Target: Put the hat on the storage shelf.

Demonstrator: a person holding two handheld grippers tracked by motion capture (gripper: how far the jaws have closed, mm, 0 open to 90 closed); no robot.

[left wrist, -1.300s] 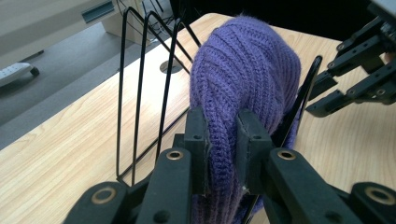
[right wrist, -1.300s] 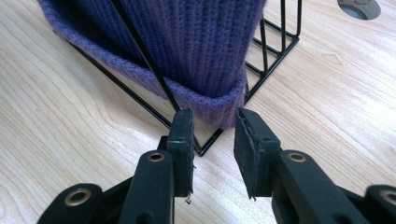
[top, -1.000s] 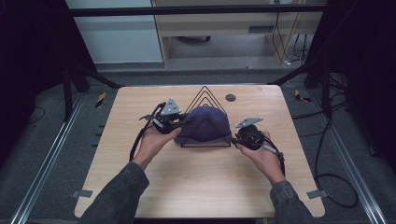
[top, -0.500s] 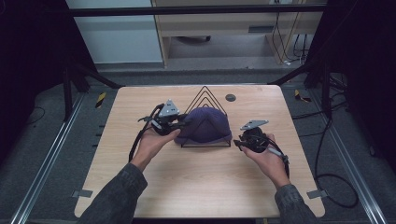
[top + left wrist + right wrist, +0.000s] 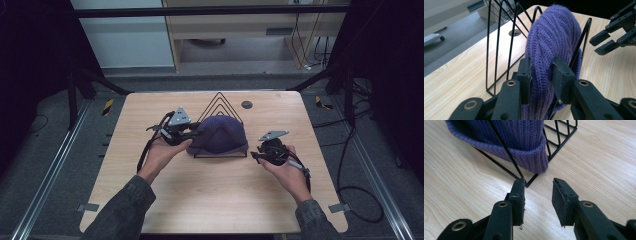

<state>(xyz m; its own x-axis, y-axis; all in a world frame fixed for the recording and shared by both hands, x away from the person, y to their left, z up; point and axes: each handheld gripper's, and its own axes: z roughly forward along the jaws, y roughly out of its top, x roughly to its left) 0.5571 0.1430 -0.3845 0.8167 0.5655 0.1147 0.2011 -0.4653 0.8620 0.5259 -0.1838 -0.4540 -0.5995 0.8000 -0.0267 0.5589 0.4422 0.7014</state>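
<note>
Pinched between your left gripper's pads is a fold of the purple knit hat, and the jaws have just been easing apart while the wool sits between them. Your right gripper has its fingers spread with nothing between them; they too have just been opening, and they stand just short of the hat's rolled cuff and the corner of the black wire rack.

From above, the hat is draped over the rack near the middle of the wooden table, its long axis running across the table between your hands. Your left gripper touches the hat's left end, so it is the nearer hand; your right gripper sits a little apart from the right end, with the cuff lying ahead of its fingertips.
</note>
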